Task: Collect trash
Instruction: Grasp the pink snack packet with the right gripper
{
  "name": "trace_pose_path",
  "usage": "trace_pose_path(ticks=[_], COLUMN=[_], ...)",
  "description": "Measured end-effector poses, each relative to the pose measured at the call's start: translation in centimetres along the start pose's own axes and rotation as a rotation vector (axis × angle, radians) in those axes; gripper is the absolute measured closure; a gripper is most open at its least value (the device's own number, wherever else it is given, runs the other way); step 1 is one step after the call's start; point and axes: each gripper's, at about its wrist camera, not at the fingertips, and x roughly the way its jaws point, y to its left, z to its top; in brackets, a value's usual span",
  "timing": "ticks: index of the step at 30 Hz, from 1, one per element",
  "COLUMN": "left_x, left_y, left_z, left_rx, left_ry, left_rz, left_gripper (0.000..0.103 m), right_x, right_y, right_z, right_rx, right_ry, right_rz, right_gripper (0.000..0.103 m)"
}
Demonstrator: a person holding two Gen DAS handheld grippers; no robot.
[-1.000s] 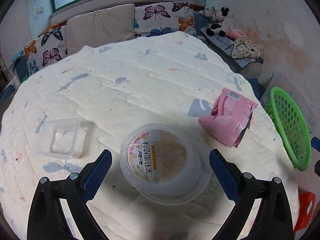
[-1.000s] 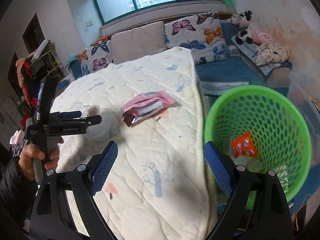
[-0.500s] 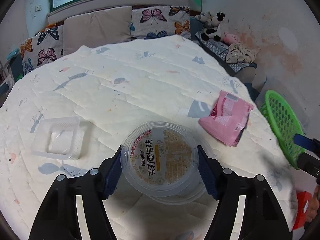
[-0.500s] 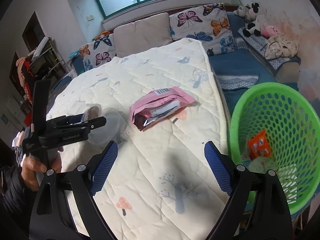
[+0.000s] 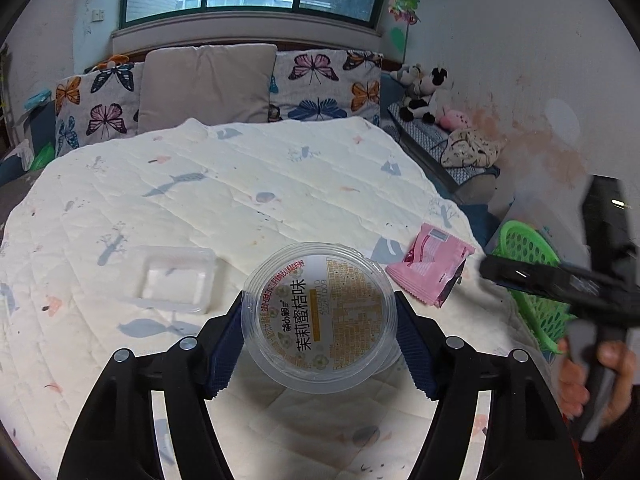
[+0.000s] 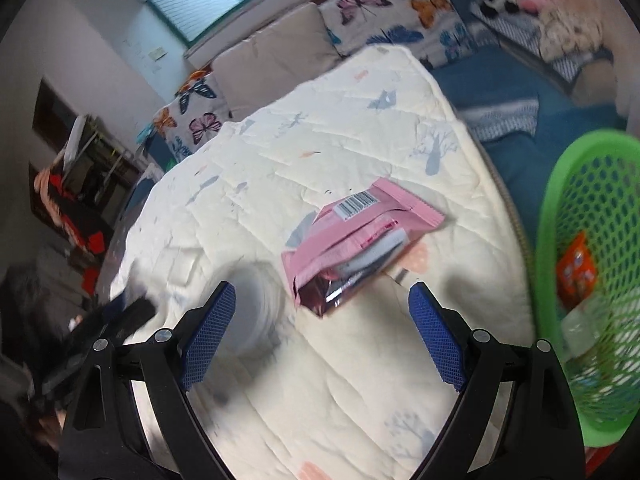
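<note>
My left gripper (image 5: 320,336) is shut on a round clear plastic cup (image 5: 320,316) with a printed lid and holds it just above the white quilt (image 5: 240,200). A pink snack wrapper (image 5: 432,272) lies to its right, near the bed edge. A clear square plastic tray (image 5: 176,278) lies to its left. My right gripper (image 6: 320,336) is open and empty, with the pink wrapper (image 6: 360,244) just ahead between its fingers. The cup shows blurred in the right wrist view (image 6: 252,312). The green basket (image 6: 592,280) stands at the right beside the bed and holds trash.
Butterfly pillows (image 5: 324,84) and a grey cushion (image 5: 208,80) line the head of the bed. Stuffed toys (image 5: 424,88) sit on a bench at the right wall. The other hand and gripper (image 5: 592,292) stand over the basket (image 5: 532,276).
My left gripper closed on the cup and lifted it off the quilt. My right gripper moved left from the basket toward the pink wrapper.
</note>
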Motion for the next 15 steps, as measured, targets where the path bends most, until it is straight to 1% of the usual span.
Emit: trace_pose_path(ticks=[4, 9, 10, 13, 14, 15], left_x=[-1.0, -1.4, -1.3, -1.1, -1.0, -0.9], left_y=[0.4, 0.9, 1.1, 1.6, 1.7, 2.0], left_z=[-0.1, -0.6, -0.7, -1.1, -1.2, -1.3], left_rx=[0.007, 0.008, 0.004, -0.005, -0.007, -0.009], left_ry=[-0.013, -0.015, -0.012, -0.002, 0.002, 0.007], left_rz=[-0.009, -0.014, -0.015, -0.018, -0.018, -0.019], left_gripper=[0.036, 0.036, 0.036, 0.036, 0.036, 0.036], right_x=[1.9, 4.0, 4.5, 5.5, 5.6, 5.6], right_y=[-0.4, -0.5, -0.5, -0.2, -0.2, 0.0], right_z=[1.2, 1.8, 1.9, 1.9, 1.9, 1.9], right_rx=[0.071, 0.124, 0.130, 0.125, 0.115, 0.105], right_ry=[0.017, 0.025, 0.027, 0.025, 0.017, 0.012], right_rz=[-0.025, -0.065, -0.072, -0.113, -0.131, -0.148], right_gripper=[0.018, 0.019, 0.022, 0.025, 0.029, 0.035])
